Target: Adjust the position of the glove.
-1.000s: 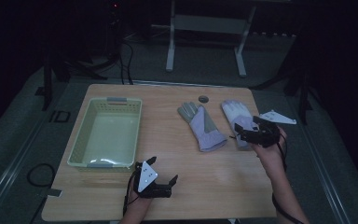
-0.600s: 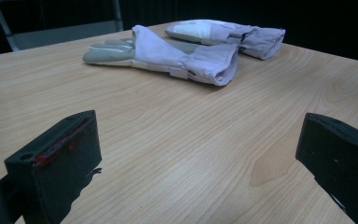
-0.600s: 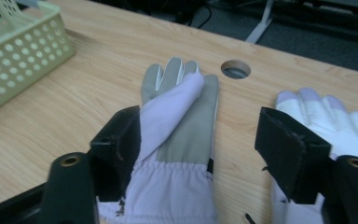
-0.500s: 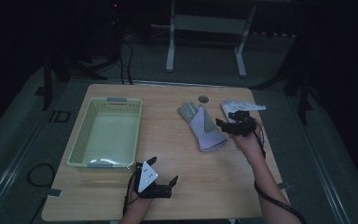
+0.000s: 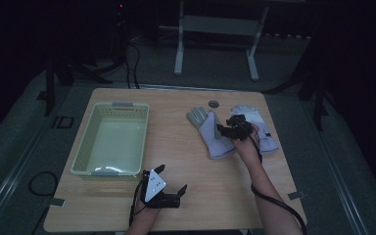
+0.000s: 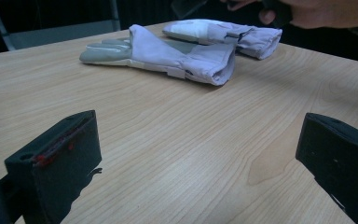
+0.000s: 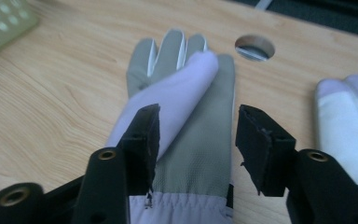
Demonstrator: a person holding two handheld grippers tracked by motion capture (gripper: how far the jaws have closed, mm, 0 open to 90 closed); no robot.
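Two work gloves lie side by side on the wooden table [image 5: 215, 196]. The left glove [image 5: 209, 134] is grey with a lilac cuff and one lilac part folded over its palm [image 7: 193, 79]. My right gripper [image 5: 226, 127] hovers open just over it, one jaw on each side of the palm [image 7: 196, 126], not touching as far as I can tell. The right glove [image 5: 263, 131] is white and lilac [image 7: 345, 121]. My left gripper [image 5: 171, 178] rests open near the front edge, nothing between its jaws [image 6: 198, 140], facing both gloves [image 6: 168, 53].
A pale green plastic basket [image 5: 110, 142] stands at the table's left, with nothing showing inside. A round hole [image 5: 214, 103] is in the tabletop behind the gloves. The right hand's cable [image 5: 274, 200] trails to the front right.
My right gripper has moved left, from over the right glove to over the left glove. The left gripper has stayed still.
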